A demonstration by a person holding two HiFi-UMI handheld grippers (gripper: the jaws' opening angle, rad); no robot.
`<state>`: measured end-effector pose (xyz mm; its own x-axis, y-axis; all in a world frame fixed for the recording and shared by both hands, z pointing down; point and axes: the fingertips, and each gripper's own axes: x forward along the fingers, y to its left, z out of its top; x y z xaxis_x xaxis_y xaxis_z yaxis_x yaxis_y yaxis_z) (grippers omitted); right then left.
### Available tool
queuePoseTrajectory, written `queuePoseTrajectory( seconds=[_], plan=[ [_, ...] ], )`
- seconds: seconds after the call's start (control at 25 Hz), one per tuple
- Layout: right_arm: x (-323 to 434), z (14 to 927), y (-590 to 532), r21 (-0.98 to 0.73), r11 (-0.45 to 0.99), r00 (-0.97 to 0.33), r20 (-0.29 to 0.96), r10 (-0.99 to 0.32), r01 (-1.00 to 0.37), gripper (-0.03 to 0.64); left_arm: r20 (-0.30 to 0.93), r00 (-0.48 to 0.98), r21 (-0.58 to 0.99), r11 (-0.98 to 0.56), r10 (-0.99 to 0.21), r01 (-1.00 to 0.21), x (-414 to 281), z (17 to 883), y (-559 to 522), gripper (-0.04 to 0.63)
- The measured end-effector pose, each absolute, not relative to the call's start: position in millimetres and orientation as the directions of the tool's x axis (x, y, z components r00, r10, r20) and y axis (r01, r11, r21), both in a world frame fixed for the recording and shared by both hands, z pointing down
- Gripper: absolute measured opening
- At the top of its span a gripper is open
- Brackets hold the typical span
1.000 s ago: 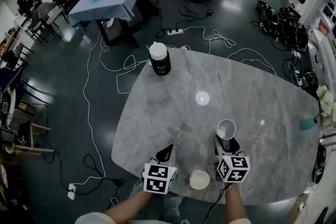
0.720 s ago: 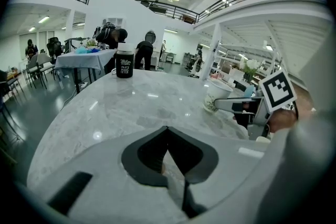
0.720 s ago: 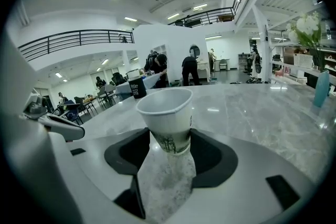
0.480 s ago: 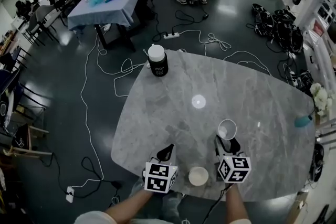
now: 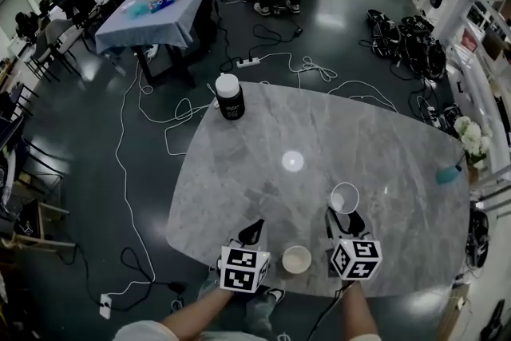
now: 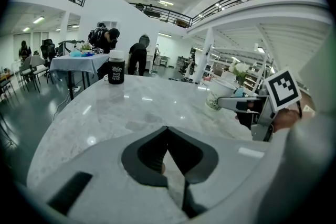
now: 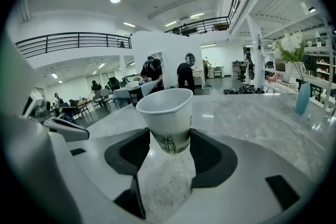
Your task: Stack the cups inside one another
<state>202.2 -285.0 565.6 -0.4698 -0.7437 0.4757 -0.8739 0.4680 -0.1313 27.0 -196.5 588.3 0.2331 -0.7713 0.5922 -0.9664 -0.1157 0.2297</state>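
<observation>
Two cups, none stacked yet. Right gripper [image 7: 169,138] clamps one cup [image 7: 165,110] by its base. The second cup [image 5: 296,259] stands at the near table [image 5: 319,132] edge, between the grippers. Left gripper [image 6: 167,135] is closed and empty.

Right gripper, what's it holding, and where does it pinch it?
The right gripper pinches a paper cup by its lower sides, near the base. The left gripper is shut, holding nothing.
</observation>
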Motion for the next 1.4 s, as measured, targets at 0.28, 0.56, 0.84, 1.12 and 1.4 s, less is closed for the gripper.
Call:
queuePoseTrajectory(
  seconds=[0.28, 0.56, 0.84, 1.12, 1.4],
  plan=[
    [214.1, 551.7, -256.9, -0.128, 0.439, -0.446, 0.460, -0.768, -0.889, 0.221, 0.572, 0.266, 0.230, -0.160, -0.776, -0.960, 37.3, 575.1, -181.3, -0.006],
    [224.7, 531.6, -226.8, -0.139, 0.404, -0.421, 0.438, -0.794, -0.904, 0.221, 0.547, 0.297, 0.225, -0.204, -0.782, -0.953, 48.6, 553.6, -167.6, -0.006],
    [223.1, 514.2, -196.3, -0.145, 0.377, -0.402, 0.425, -0.811, -0.915, 0.221, 0.526, 0.328, 0.229, -0.241, -0.785, -0.943, 50.7, 536.2, -150.0, -0.006],
    [216.8, 501.5, -168.5, -0.140, 0.360, -0.384, 0.420, -0.822, -0.922, 0.221, 0.515, 0.364, 0.241, -0.276, -0.776, -0.930, 49.8, 528.5, -134.5, -0.006],
    [208.7, 490.5, -148.9, -0.145, 0.328, -0.358, 0.406, -0.841, -0.934, 0.221, 0.491, 0.408, 0.245, -0.328, -0.770, -0.912, 49.1, 517.5, -130.1, -0.006]
  ],
)
